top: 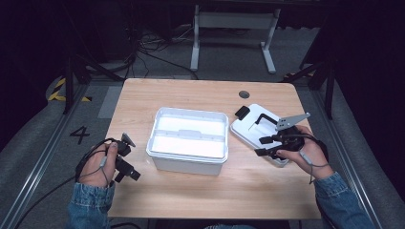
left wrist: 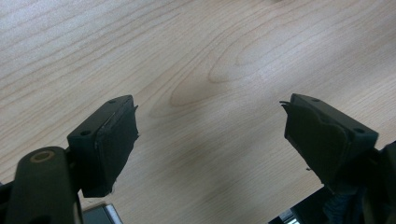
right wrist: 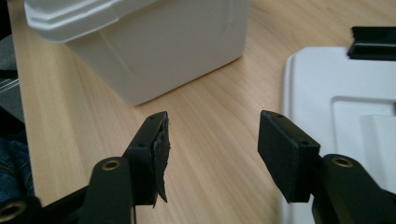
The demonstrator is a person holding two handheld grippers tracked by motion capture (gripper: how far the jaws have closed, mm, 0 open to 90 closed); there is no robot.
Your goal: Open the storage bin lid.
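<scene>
A white open box (top: 188, 138) stands in the middle of the wooden table (top: 200, 95). Its white lid (top: 250, 129), with black latches, lies flat to the right. My right gripper (top: 261, 146) hovers over the lid's near-left edge, pointing toward the box. In the right gripper view its jaws (right wrist: 212, 126) stand open with nothing between them, the box (right wrist: 154, 42) ahead to the left and the lid (right wrist: 336, 93) to the right. My left gripper (top: 130, 160) rests at the table's left edge. Its jaws (left wrist: 210, 112) are open over bare wood.
A black latch (right wrist: 373, 42) sits on the lid's far edge. A round cable hole (top: 244, 94) lies in the table's far right part. Beyond the table are a white desk frame (top: 234, 33) and floor cables. Bare wood stretches in front of the box.
</scene>
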